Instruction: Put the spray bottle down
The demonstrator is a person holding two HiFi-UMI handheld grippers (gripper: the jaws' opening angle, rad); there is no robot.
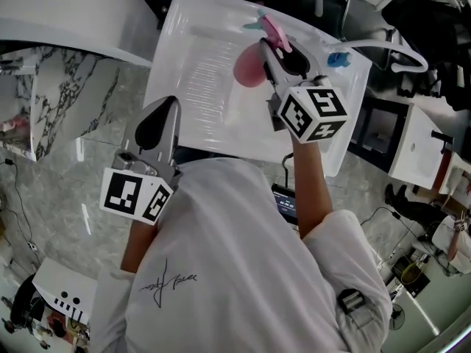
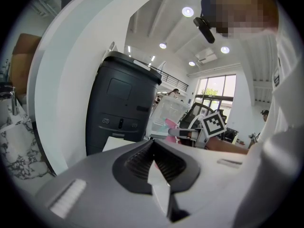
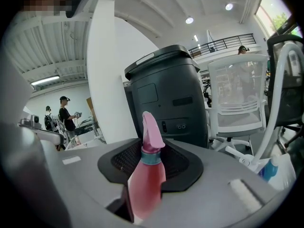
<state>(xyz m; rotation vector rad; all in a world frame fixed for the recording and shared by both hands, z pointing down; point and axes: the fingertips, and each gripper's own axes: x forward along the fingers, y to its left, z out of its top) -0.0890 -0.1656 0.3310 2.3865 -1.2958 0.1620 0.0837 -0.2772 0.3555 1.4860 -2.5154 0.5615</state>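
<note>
The right gripper (image 1: 282, 52) has its fingers clenched on the pink spray bottle (image 3: 147, 175). The bottle rises between them, nozzle past the fingertips, over the white tabletop (image 1: 197, 94), possibly not touching it. The left gripper (image 2: 155, 161) has its fingers pressed together, empty.

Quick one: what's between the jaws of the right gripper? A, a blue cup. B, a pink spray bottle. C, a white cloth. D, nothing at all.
B: in the right gripper view, the jaws of the right gripper are clamped on the body of a pink spray bottle, and its nozzle sticks out past them.
</note>
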